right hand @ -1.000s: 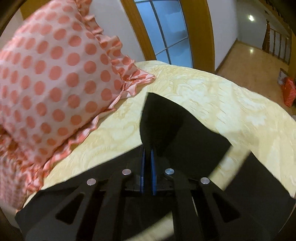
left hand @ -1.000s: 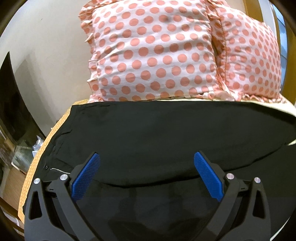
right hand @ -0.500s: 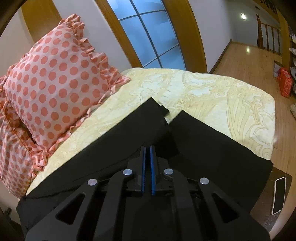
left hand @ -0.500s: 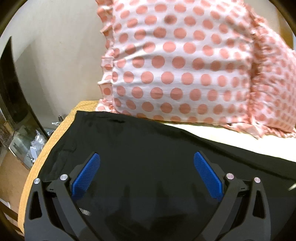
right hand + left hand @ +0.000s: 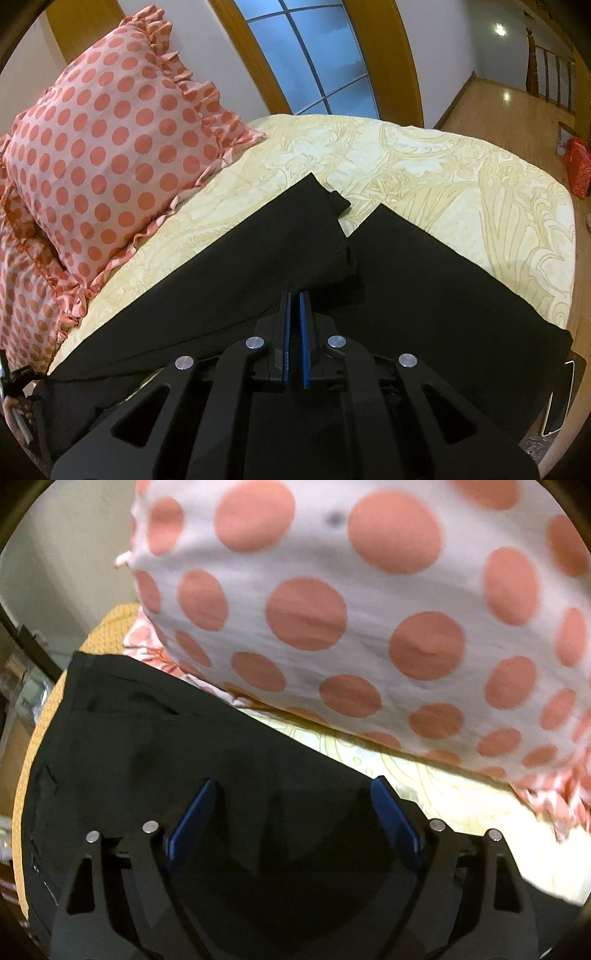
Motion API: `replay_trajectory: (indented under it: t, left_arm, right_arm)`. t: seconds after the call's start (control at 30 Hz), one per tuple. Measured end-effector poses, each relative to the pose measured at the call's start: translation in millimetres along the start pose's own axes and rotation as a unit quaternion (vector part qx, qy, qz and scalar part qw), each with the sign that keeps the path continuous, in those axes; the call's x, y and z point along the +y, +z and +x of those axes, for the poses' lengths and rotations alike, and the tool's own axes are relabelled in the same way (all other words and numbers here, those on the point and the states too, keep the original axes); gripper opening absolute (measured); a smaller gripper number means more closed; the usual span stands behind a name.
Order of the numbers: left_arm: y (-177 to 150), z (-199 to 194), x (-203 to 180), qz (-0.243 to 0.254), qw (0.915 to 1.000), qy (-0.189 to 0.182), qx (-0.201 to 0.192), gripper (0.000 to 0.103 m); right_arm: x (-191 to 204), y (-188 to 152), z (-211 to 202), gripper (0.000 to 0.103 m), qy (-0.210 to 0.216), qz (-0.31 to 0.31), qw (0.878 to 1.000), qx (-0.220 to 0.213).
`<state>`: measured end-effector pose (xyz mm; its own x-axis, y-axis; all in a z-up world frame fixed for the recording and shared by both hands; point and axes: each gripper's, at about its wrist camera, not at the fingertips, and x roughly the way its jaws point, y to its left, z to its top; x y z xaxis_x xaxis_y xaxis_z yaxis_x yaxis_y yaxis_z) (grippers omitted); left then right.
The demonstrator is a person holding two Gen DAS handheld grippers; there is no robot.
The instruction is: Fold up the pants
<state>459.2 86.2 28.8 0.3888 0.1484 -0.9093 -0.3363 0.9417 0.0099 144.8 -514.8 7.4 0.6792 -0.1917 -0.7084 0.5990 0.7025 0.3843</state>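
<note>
Black pants [image 5: 424,280] lie spread on a yellow patterned bedspread [image 5: 424,158]. In the right wrist view one leg [image 5: 280,240] lies folded over toward the pillow side, beside the other leg. My right gripper [image 5: 294,295] is shut, its blue pads pinching the black fabric at the inner edge of the folded leg. In the left wrist view the waist end of the pants [image 5: 155,746] with a pocket slit lies under my left gripper [image 5: 291,794], which is open and empty just above the cloth.
Pink pillows with coral dots [image 5: 110,147] stand along the bed's far side, very close in the left wrist view [image 5: 369,609]. A phone [image 5: 557,402] lies at the bed's right edge. A window, wooden floor and stair rail lie beyond.
The left gripper has moved forward toward the pillow over the waist end, its jaws narrowing slightly. The right gripper, still shut on the fabric, has drawn back and up, laying the leg flatter.
</note>
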Motion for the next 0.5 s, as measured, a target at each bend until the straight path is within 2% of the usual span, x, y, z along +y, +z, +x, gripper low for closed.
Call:
replay_trajectory:
  t: [0.07,0.13,0.17,0.2,0.27,0.4,0.5]
  left_arm:
    - [3.1,7.5,4.1,-0.031,0.9994,-0.001,0.017,0.067]
    - [2.9,4.2,8.0,-0.046,0.9989,0.005,0.008,0.039]
    - [1.6,1.9,11.6,-0.052,0.9986,-0.009,0.009,0.020]
    - [-0.3,-0.5,15.7,-0.062,0.9976,-0.028,0.010,0.007]
    - [-9.2,-12.1,32.9,-0.094,0.9934,-0.065,0.000,0.003]
    - [-32.7,-40.1,51.2,-0.097,0.9915,-0.080,-0.034,0.002]
    - [-62.2,-73.0,72.6,-0.095,0.9880,-0.099,-0.071,0.002]
  right_arm:
    - [0.4,0.4,0.9,0.005,0.002,-0.001,1.000,0.000]
    - [0.9,1.3,0.8,0.005,0.004,-0.002,1.000,-0.002]
    - [0.5,1.8,0.7,0.005,0.007,-0.001,1.000,-0.003]
    - [0.3,2.0,0.4,0.005,0.008,-0.001,1.000,-0.004]
    - [-0.5,1.9,-0.1,0.005,0.011,0.000,1.000,-0.005]
    - [-1.5,1.0,-2.5,0.005,0.016,0.002,1.000,-0.007]
    - [-2.4,-0.4,-4.9,0.005,0.022,0.005,1.000,-0.008]
